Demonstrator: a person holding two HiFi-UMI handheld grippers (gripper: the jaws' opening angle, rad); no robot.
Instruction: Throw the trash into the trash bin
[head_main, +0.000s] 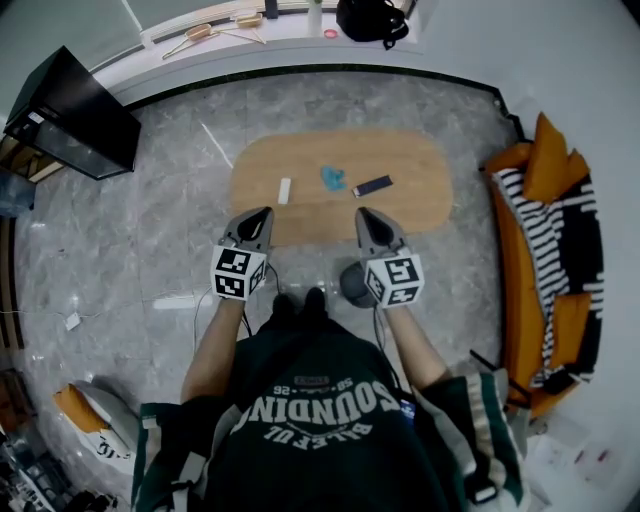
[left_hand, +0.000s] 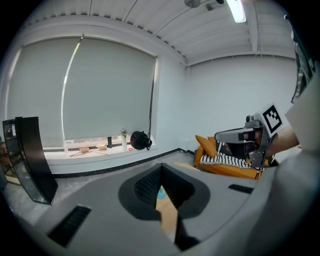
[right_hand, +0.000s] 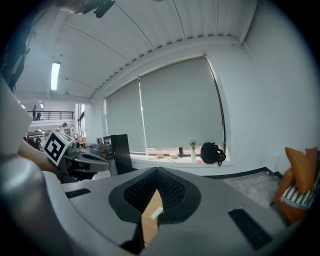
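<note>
1. Looking down, the head view shows a white paper strip (head_main: 284, 191), a crumpled blue scrap (head_main: 332, 179) and a dark flat wrapper (head_main: 372, 186) on the oval wooden table (head_main: 420, 195), with the grey round bin (head_main: 352, 285) by the person's feet. All seem light and limp, so pinch the scrap's bulk.
2. Left gripper view: the left gripper (left_hand: 161, 172) has its jaws together and empty, and only the blue scrap peeks past.
3. Right gripper view: the right gripper (right_hand: 157, 175) is closed on nothing, facing the white strip. No bin shows here.
</note>
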